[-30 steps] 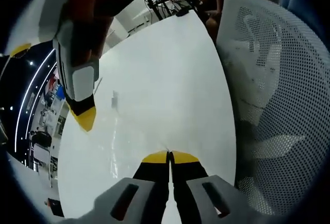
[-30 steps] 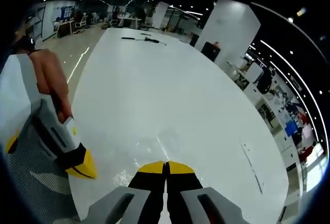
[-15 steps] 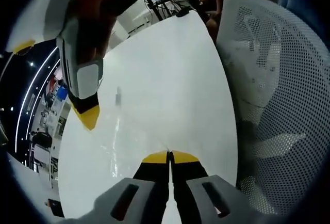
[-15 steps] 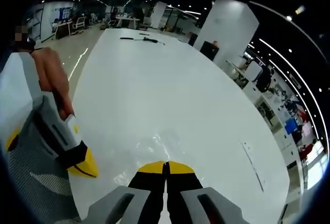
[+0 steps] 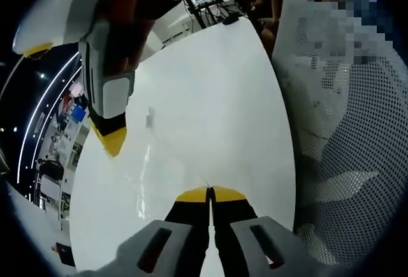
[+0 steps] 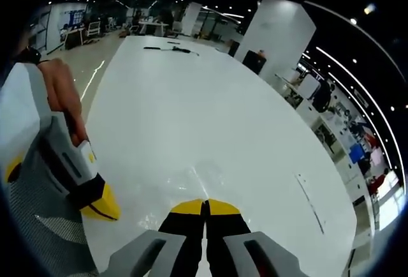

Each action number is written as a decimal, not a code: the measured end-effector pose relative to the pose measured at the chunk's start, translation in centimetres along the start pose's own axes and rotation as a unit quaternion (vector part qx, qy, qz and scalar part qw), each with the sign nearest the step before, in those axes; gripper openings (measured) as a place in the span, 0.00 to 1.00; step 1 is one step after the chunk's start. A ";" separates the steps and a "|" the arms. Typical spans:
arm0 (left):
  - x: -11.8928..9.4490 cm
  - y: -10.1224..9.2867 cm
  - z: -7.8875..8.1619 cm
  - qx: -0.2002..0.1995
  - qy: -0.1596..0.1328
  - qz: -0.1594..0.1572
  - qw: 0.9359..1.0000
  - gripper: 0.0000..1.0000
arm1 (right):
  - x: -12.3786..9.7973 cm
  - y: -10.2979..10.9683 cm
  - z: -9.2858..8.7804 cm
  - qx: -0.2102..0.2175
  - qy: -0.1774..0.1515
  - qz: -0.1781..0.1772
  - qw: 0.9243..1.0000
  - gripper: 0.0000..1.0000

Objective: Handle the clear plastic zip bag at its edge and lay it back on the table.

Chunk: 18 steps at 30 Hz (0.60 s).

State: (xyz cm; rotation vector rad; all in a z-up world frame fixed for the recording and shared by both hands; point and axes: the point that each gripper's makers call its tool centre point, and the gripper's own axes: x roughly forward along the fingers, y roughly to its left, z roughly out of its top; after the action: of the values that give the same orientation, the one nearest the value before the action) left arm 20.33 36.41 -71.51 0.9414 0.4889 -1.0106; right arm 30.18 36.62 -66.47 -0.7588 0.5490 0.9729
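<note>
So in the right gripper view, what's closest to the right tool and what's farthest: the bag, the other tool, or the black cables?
1. Clear plastic zip bag, right at the right tool tips.
2. Left tool, off to the left.
3. Black cables, at the table's far end.

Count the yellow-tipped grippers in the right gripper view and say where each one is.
2. The right gripper rises at the bottom centre, jaws closed over the clear plastic zip bag on the white table. The left gripper enters at lower left, held by a hand.

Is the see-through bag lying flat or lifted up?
Cannot tell. The clear bag shows only as faint glints on the white table, just ahead of the right gripper.
</note>
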 end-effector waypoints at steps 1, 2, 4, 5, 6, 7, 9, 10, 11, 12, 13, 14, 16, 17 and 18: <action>0.0 0.0 -0.1 -0.003 0.001 -0.002 1.000 0.00 | 0.0 0.1 -0.1 -0.001 0.001 0.001 1.000 0.00; 0.1 0.0 -0.1 -0.005 0.001 -0.003 1.000 0.00 | 0.1 0.2 -0.1 -0.001 0.003 0.002 1.000 0.00; 0.1 0.2 -0.3 -0.002 0.006 0.003 1.000 0.00 | 0.0 0.2 -0.1 0.001 0.002 0.000 1.000 0.00; 0.1 0.3 -0.2 -0.002 0.005 0.004 1.000 0.00 | 0.1 0.2 -0.1 0.008 0.001 0.002 1.000 0.00; 0.1 0.3 -0.2 -0.004 0.006 0.004 1.000 0.00 | 0.1 0.2 -0.1 0.010 0.002 0.003 1.000 0.00; 0.1 0.3 -0.1 -0.005 0.006 0.005 1.000 0.00 | 0.1 0.3 0.0 0.014 0.000 0.005 1.000 0.00; 0.1 0.4 -0.1 -0.008 0.006 0.005 1.000 0.00 | 0.0 0.4 0.1 0.014 0.000 0.005 1.000 0.00; 0.2 0.5 0.0 -0.009 0.005 0.007 1.000 0.00 | 0.0 0.5 0.1 0.013 0.000 0.006 1.000 0.00; 0.2 0.7 0.0 -0.010 0.005 0.010 1.000 0.00 | 0.0 0.5 0.0 0.013 0.000 0.008 1.000 0.00; 0.2 0.8 0.0 -0.012 0.005 0.011 1.000 0.00 | 0.0 0.6 0.1 0.014 -0.002 0.009 1.000 0.00; 0.2 0.9 0.1 -0.013 0.004 0.011 1.000 0.00 | 0.0 0.6 0.1 0.013 -0.002 0.009 1.000 0.00; 0.1 1.0 0.1 -0.013 0.005 0.015 1.000 0.00 | 0.1 0.7 0.0 0.015 -0.001 0.010 1.000 0.00; 0.2 1.2 0.0 -0.015 0.006 0.016 1.000 0.00 | 0.2 0.8 -0.1 0.018 -0.003 0.012 1.000 0.00; 0.2 1.3 0.0 -0.017 0.006 0.016 1.000 0.00 | 0.2 0.8 -0.2 0.018 -0.002 0.011 1.000 0.00; 0.2 1.4 0.0 -0.018 0.006 0.017 1.000 0.00 | 0.3 0.8 -0.3 0.018 -0.001 0.012 1.000 0.00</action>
State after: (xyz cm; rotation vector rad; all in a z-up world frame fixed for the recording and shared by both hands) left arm 21.65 36.62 -71.07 0.9203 0.4977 -0.9630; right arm 29.62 36.86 -67.11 -0.7196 0.5728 0.9833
